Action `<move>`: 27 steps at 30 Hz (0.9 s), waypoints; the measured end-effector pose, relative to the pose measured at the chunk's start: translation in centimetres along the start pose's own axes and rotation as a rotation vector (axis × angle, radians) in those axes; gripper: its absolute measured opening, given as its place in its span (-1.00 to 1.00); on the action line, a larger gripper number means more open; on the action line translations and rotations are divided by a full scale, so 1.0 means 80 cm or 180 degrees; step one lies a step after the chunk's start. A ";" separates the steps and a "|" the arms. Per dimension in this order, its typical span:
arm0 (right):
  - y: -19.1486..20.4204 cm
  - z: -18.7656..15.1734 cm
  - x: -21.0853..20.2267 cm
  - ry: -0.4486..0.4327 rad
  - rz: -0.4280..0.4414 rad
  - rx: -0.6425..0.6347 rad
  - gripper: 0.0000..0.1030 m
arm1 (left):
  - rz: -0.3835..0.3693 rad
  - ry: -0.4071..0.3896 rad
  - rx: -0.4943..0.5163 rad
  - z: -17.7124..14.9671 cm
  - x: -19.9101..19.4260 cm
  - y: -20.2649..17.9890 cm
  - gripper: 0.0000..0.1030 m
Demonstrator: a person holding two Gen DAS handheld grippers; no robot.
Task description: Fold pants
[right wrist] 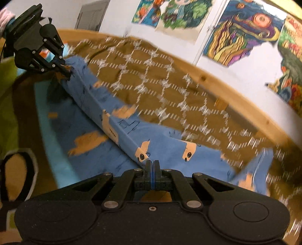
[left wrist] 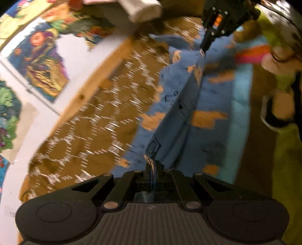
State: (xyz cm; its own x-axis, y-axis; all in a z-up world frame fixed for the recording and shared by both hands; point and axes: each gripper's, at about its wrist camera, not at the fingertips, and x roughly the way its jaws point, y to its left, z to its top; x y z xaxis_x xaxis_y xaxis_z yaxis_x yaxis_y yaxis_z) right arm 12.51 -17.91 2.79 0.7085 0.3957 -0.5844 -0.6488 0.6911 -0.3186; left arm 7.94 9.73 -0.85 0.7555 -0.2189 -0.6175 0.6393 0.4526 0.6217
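Blue pants (left wrist: 181, 105) with orange animal prints lie on a brown patterned bedspread (left wrist: 98, 120). My left gripper (left wrist: 153, 164) is shut on one end of a raised edge of the pants. My right gripper (right wrist: 152, 163) is shut on the other end of that edge. The edge runs taut between them, lifted above the rest of the pants (right wrist: 105, 120). The right gripper shows in the left wrist view (left wrist: 203, 50), and the left gripper shows in the right wrist view (right wrist: 68, 75). Both views are motion-blurred.
The bedspread (right wrist: 169, 90) covers a bed with a wooden rim (right wrist: 236, 90) against a white wall with colourful posters (right wrist: 243, 32). A light blue strip (left wrist: 239, 105) and lime-green fabric (left wrist: 288, 154) lie beside the pants. A white box (left wrist: 141, 7) sits at the far end.
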 end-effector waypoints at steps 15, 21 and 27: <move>0.061 -0.061 0.006 0.0212 -0.0077 0.0139 -1.00 | -0.0200 0.0370 0.0211 -0.019 0.017 -0.034 -0.98; 0.051 -0.061 -0.001 0.0139 -0.0188 0.0051 -0.69 | -0.0213 0.0400 0.0209 -0.018 0.017 -0.037 -0.97; 0.037 -0.054 0.001 0.0140 -0.0256 -0.0410 -0.36 | -0.0201 0.0402 0.0220 -0.019 0.018 -0.037 -0.91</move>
State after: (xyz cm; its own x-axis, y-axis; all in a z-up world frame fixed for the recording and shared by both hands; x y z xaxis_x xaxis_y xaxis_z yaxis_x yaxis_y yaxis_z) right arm 9.42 -18.44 -1.40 0.7486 0.3135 -0.5842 -0.6226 0.6352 -0.4570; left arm 6.87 9.38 -4.30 0.6923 -0.1324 -0.7094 0.6965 0.3801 0.6087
